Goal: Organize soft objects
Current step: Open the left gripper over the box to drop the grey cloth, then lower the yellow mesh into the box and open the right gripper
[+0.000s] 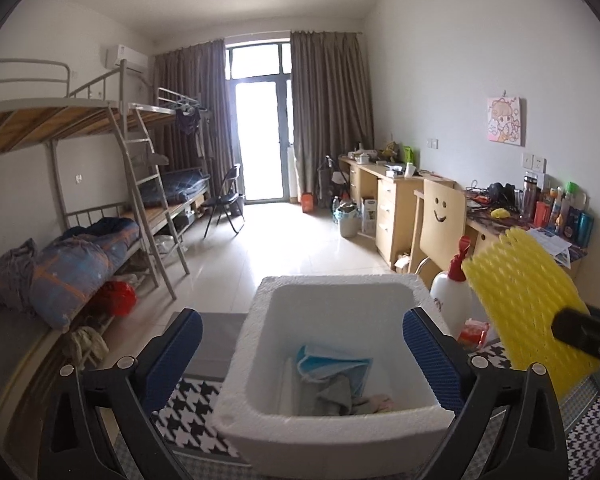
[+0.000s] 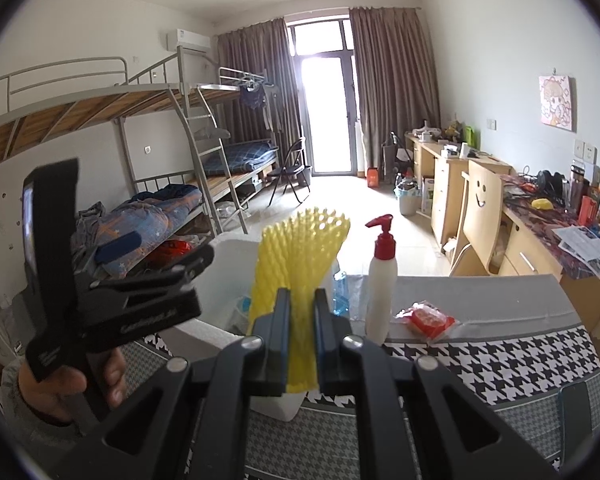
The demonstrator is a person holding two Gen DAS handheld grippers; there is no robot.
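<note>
My left gripper point(image 1: 303, 316) stands open above a white foam box point(image 1: 332, 420), with nothing between its blue pads point(image 1: 180, 356). Inside the box lie blue face masks point(image 1: 332, 364), a grey cloth point(image 1: 336, 394) and a pinkish cloth point(image 1: 376, 402). My right gripper point(image 2: 302, 294) is shut on the lower end of a yellow foam net point(image 2: 300, 240), which stands upright just right of the box point(image 2: 230, 250). The left wrist view shows the same net point(image 1: 528, 304) at the box's right side. A hand point(image 2: 60, 384) holds the left gripper's handle.
A white pump bottle point(image 2: 382, 292) with a red head and a red packet point(image 2: 428, 318) sit right of the box on the houndstooth-covered table point(image 2: 500, 360). Bunk beds point(image 1: 100, 240) line the left wall. Desks and a wooden chair point(image 1: 440, 216) line the right.
</note>
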